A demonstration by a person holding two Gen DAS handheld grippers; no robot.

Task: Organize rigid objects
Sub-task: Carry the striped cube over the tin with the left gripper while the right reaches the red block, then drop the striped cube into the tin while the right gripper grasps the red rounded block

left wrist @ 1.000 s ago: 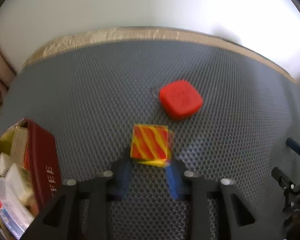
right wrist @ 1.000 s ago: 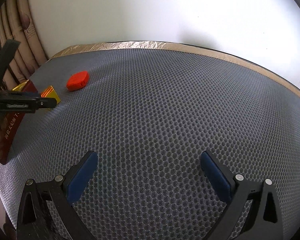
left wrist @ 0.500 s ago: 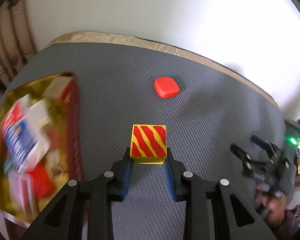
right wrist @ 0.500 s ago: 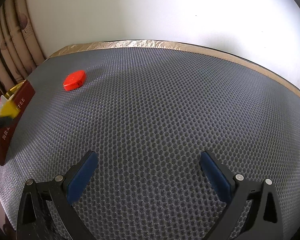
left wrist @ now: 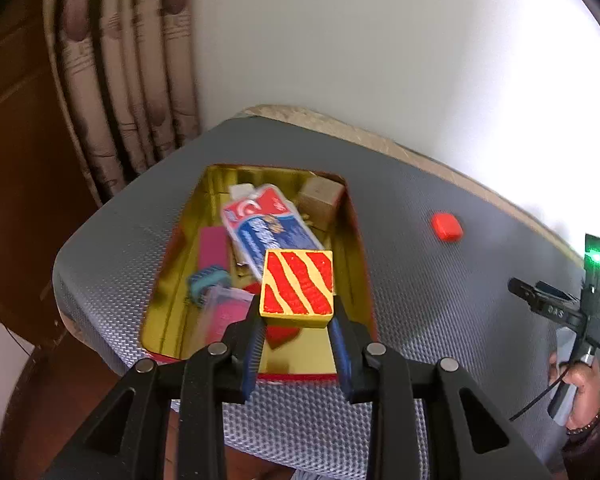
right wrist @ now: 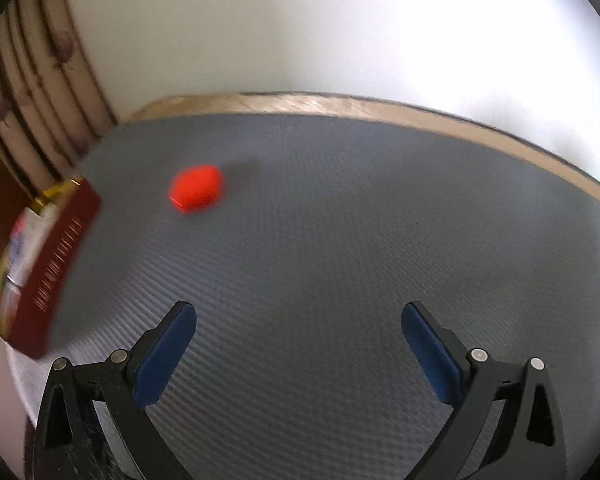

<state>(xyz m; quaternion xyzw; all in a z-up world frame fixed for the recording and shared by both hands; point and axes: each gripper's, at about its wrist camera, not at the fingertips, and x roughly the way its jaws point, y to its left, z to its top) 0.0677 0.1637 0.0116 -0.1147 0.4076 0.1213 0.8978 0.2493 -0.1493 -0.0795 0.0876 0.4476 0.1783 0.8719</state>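
My left gripper [left wrist: 298, 320] is shut on a yellow block with red stripes [left wrist: 297, 283], held in the air above the near end of a red tin with a gold inside [left wrist: 356, 248]. The tin holds a blue and red tube [left wrist: 260, 228], a pink piece, a teal piece and a brown cube. A red rounded block [left wrist: 446, 227] lies on the grey mat right of the tin. In the right wrist view my right gripper [right wrist: 299, 322] stands open over bare mat, with the red rounded block [right wrist: 197, 187] far ahead to its left and the tin [right wrist: 56, 264] at the left edge.
The grey mat [right wrist: 340, 220] covers a table with a tan far edge against a white wall. Curtains [left wrist: 120, 80] hang at the left behind the tin. The tin sits close to the table's left corner. A person's hand [left wrist: 580, 380] holds the other gripper at the right.
My left gripper lifted the striped block off the mat and swung left with it, from beside the red rounded block to above the tin. The right gripper moved slightly toward the red block.
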